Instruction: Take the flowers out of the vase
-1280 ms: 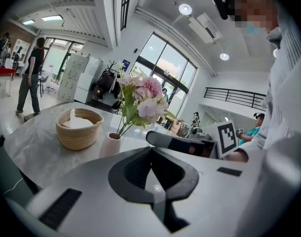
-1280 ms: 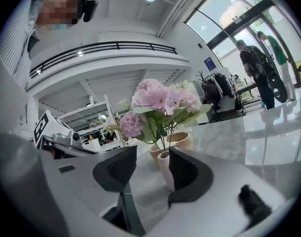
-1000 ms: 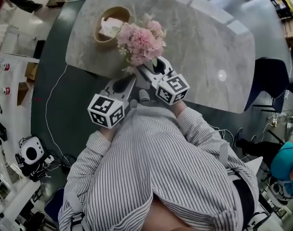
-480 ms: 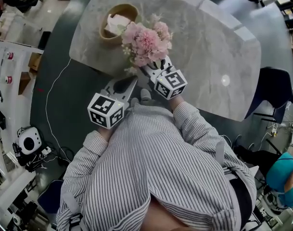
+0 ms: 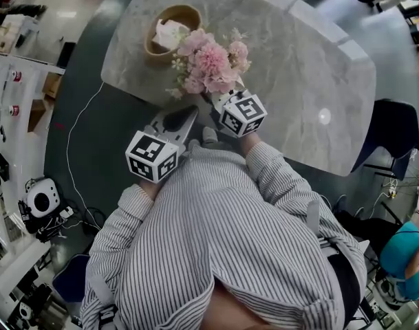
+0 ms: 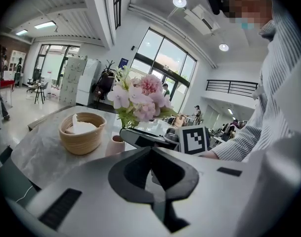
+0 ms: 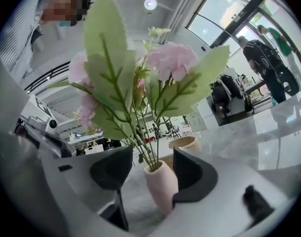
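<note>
A bunch of pink flowers (image 5: 209, 64) with green leaves stands in a small pink vase (image 7: 161, 184) on the marble table (image 5: 298, 60). My right gripper (image 5: 219, 96) reaches in level under the blooms. It is open, and the vase and the flower stems (image 7: 148, 147) stand between its jaws; a gap shows on the left side. My left gripper (image 5: 188, 112) hovers at the table's near edge, left of the right one, its jaws together and empty. In the left gripper view the flowers (image 6: 138, 95) and the vase (image 6: 114, 144) lie ahead, behind the right gripper.
A wicker bowl (image 5: 169, 27) with white paper in it sits just beyond the flowers, to the left. The table edge runs right under both grippers. A dark chair (image 5: 391, 115) stands at the table's right end.
My right gripper has pushed a little forward under the flowers, and the vase now stands between its jaws. The left gripper has stayed put.
</note>
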A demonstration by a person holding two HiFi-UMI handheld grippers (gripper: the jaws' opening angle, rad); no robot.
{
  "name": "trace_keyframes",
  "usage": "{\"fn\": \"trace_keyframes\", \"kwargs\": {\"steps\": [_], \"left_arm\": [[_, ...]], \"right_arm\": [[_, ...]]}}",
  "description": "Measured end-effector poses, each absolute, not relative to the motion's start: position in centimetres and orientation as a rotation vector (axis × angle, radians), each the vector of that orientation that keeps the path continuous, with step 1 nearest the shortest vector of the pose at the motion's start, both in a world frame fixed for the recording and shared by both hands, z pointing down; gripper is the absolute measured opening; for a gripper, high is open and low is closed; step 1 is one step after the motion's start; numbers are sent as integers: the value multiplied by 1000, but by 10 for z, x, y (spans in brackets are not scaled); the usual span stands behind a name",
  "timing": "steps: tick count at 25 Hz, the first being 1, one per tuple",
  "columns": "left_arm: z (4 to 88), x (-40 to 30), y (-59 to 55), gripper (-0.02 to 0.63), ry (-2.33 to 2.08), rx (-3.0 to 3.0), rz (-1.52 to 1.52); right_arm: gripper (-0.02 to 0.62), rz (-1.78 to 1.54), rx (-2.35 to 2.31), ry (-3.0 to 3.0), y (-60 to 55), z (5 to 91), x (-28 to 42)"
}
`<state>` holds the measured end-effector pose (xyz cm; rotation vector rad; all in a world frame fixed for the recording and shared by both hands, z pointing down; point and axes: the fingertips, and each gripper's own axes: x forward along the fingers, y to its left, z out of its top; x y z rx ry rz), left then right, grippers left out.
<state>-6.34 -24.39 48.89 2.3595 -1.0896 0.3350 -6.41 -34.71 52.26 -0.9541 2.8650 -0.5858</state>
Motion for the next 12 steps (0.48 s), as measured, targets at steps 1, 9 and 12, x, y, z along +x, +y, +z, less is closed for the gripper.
{"fn": "trace_keyframes", "kwargs": {"steps": [1, 9, 12], "left_arm": [[489, -64, -244, 12, -1091, 2360, 335], [490, -67, -246, 12, -1098, 2350, 333], [492, -69, -247, 11, -1101, 2349, 332]], "right_arm": [[253, -592, -950, 2864, -347, 523, -64], [250, -577, -914, 2888, -343, 522, -69], [203, -554, -907, 2895, -342, 522, -70]]}}
